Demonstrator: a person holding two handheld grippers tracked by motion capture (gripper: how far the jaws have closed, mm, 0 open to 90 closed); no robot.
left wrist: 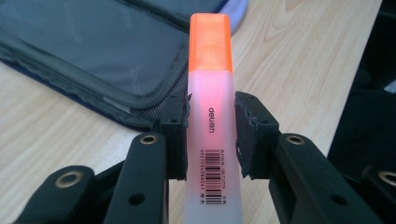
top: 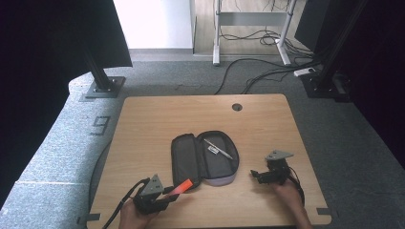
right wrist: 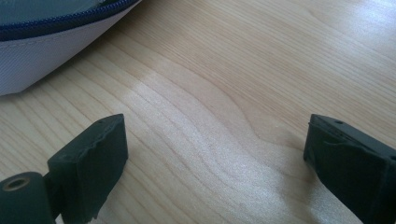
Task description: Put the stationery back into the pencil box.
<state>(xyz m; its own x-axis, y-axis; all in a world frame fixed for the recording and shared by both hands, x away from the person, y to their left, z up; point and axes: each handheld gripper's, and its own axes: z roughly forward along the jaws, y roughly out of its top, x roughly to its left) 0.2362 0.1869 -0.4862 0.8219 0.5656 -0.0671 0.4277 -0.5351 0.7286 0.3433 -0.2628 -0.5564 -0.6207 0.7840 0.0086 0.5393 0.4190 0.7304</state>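
Slippage is the main risk: an orange highlighter (left wrist: pixel 211 121) is clamped in the left tool (top: pixel 168 192) just near the open pencil case (top: pixel 205 157), and could be dropped short onto the bench (top: pixel 153 119), while the right tool (right wrist: pixel 215 158) is held wide, empty, right of the case.

In the right gripper view, the right claw (right wrist: pixel 215 163) stands wide open, one black jaw rising at about seven o'clock and the other at about four o'clock, with bare wood showing in the gap between them. The pale, grained tabletop (right wrist: pixel 261 70) spreads beneath and beyond both jaws. Toward eleven o'clock, well apart from the jaws, lies the curved edge of a pencil case (right wrist: pixel 42 56), its pale side topped by a dark blue zip.
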